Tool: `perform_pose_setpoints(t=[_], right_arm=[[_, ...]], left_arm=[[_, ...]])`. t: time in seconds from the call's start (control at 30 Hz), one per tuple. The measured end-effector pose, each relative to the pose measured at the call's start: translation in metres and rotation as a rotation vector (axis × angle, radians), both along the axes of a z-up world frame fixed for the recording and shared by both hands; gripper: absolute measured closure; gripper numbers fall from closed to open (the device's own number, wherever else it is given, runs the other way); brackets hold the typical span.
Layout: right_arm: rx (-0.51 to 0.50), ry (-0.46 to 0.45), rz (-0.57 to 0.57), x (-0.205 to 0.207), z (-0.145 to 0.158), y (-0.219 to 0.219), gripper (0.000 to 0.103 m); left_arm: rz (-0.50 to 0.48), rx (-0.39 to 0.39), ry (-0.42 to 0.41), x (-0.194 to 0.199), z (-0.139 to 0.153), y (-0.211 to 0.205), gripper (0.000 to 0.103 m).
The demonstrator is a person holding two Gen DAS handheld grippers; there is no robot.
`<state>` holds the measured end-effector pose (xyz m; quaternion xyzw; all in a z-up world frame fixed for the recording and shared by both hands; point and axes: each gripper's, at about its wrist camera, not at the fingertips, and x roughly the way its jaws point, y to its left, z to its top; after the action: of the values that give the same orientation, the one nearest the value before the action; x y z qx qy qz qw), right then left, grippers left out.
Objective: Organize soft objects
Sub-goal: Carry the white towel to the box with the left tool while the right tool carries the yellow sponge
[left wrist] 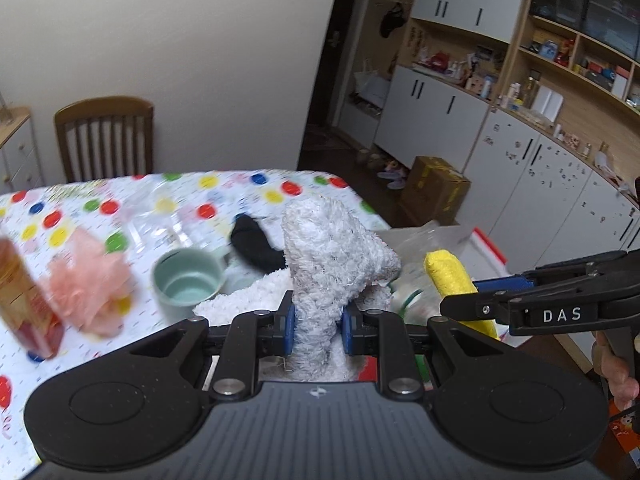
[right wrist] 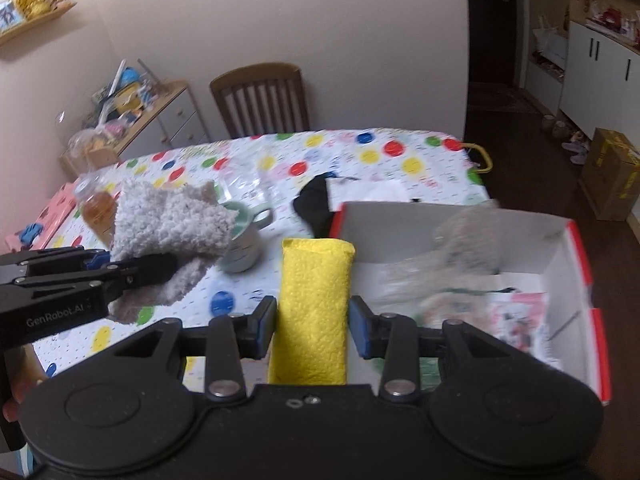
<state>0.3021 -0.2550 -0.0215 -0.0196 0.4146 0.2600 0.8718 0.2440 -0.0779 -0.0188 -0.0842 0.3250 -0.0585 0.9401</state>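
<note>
The left gripper is clenching a fluffy white cloth above the dotted table, while the right gripper is grasping one yellow sponge beside the open red-edged box. One green mug is sitting just behind the sponge, partly hidden by the cloth in the right wrist view. One black fabric piece is lying against the box's far corner. One pink mesh puff and one amber bottle are standing near the mug. One wooden chair is waiting behind the table.
</note>
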Motion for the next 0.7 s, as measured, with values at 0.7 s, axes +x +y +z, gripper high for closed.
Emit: perform_pose_setpoints(t=[0.7], right_arm=[[-0.052,0.008,-0.137,0.060,-0.026,-0.143,0.065]], left_arm=[[-0.162,-0.026,0.124,0.091,-0.022,-0.143,0.082]])
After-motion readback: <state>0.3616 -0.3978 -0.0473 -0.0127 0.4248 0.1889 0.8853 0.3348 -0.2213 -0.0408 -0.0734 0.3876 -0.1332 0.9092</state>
